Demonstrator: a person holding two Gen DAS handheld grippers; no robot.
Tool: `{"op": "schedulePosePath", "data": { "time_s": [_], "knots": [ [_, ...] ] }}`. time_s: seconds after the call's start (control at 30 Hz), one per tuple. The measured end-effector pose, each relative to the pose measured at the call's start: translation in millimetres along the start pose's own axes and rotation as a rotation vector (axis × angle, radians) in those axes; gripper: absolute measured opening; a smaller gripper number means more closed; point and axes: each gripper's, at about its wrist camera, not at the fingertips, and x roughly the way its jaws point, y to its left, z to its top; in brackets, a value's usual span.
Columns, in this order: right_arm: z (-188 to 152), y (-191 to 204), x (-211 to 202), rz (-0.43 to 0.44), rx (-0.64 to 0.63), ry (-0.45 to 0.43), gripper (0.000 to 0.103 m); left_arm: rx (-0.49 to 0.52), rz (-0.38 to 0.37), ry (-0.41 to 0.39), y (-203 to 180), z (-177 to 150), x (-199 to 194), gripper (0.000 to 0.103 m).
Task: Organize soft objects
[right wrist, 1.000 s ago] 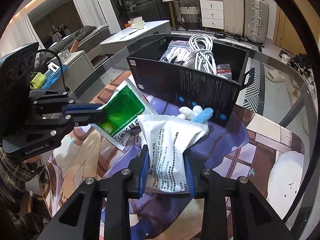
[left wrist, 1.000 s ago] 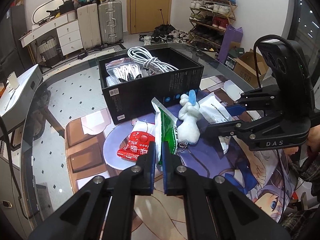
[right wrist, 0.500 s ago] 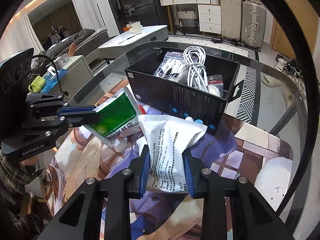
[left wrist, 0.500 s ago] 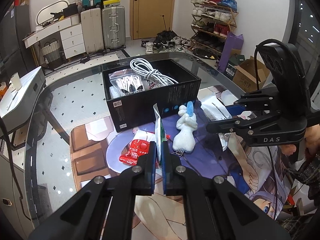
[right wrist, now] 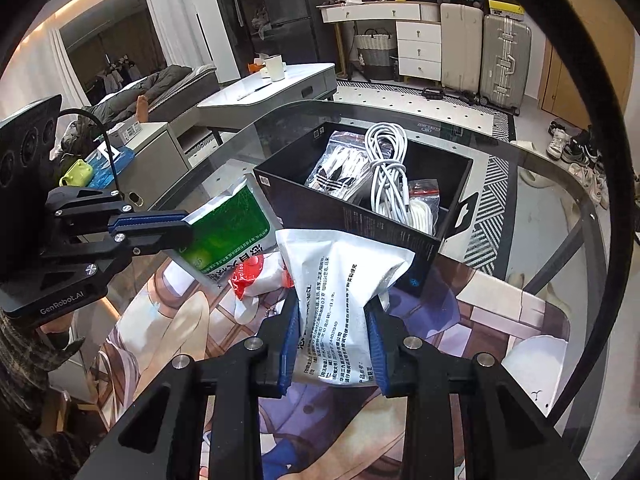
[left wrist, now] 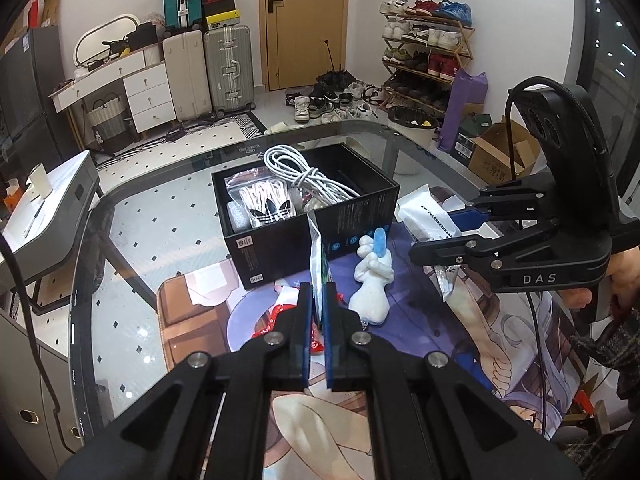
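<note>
In the left wrist view my left gripper (left wrist: 318,294) is shut on a green-and-white packet (left wrist: 319,256), which stands edge-on above the mat. The right wrist view shows the same gripper (right wrist: 188,226) pinching that packet (right wrist: 228,232) by its corner. My right gripper (right wrist: 332,314) is shut on a white pouch with black print (right wrist: 340,280), lifted just in front of the black box (right wrist: 360,220). From the left, the right gripper (left wrist: 436,236) and its pouch (left wrist: 428,216) hang to the right of the box (left wrist: 280,248). A white plush toy (left wrist: 372,284) lies on the mat.
The box holds a white cable coil (left wrist: 304,176) and bagged items (left wrist: 264,204). A red packet (right wrist: 252,276) lies on the printed mat (left wrist: 192,304) under the lifted packets. The glass table edge (left wrist: 84,272) curves round at the left. A person's hand (left wrist: 624,276) grips the right tool.
Both grippers have risen with their packets, so the box and mat look farther below. The green packet now shows edge-on in the left wrist view.
</note>
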Motion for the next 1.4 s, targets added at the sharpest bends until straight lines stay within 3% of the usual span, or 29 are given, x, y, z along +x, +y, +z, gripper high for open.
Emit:
{"op": "schedulePosePath", "data": {
  "time_s": [0.7, 1.2, 1.4],
  "knots": [
    [31.9, -6.2, -7.9, -0.018, -0.025, -0.026, 0.031, 0.006, 0.036, -0.052, 11.4, 29.4, -14.9, 0.000],
    [26.0, -12.0, -6.3, -0.019, -0.005, -0.021, 0.031, -0.025, 0.004, 0.022, 17.9, 17.8, 2.0, 0.000],
    [20.2, -14.2, -1.8, -0.007, 0.002, -0.014, 0.031, -0.058, 0.001, 0.081, 27.8, 4.8, 12.1, 0.010]
  ]
}}
